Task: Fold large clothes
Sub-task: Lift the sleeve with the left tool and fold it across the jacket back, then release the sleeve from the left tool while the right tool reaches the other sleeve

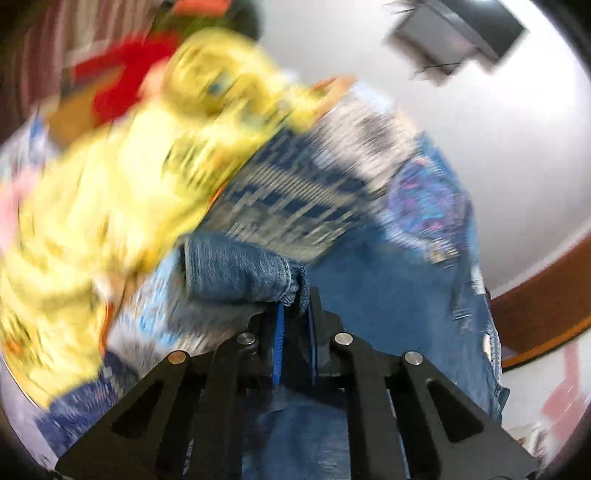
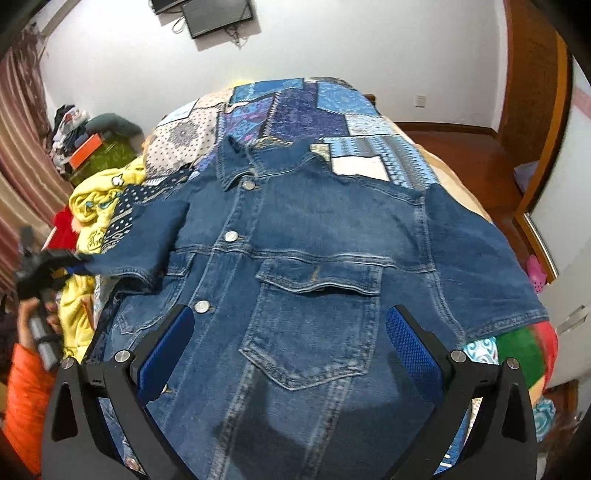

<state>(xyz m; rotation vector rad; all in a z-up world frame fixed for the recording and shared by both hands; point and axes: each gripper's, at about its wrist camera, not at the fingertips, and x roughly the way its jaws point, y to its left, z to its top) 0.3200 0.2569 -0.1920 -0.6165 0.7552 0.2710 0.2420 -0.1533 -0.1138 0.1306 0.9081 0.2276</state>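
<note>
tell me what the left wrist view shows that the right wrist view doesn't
Only the left wrist view shows, close up, the left claw shut on the denim sleeve cuff; the rest is motion-blurred.

Only the right wrist view shows the whole denim jacket spread front up on the patchwork bedspread, collar away from the camera, with the right claw open above its chest pocket.

Both show the jacket, the bedspread, the yellow cloth and the wall-mounted screen.

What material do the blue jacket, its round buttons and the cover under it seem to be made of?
Jacket: looks like denim, matt mid-blue, with pale topstitched seams and faded edges. Buttons: probably metal, since they are silvery and shine. Bed cover: seems a thin printed woven fabric, perhaps cotton, with flat patchwork patterns and no sheen. The left gripper pinches the sleeve hem, where a ribbed weave shows.
</note>
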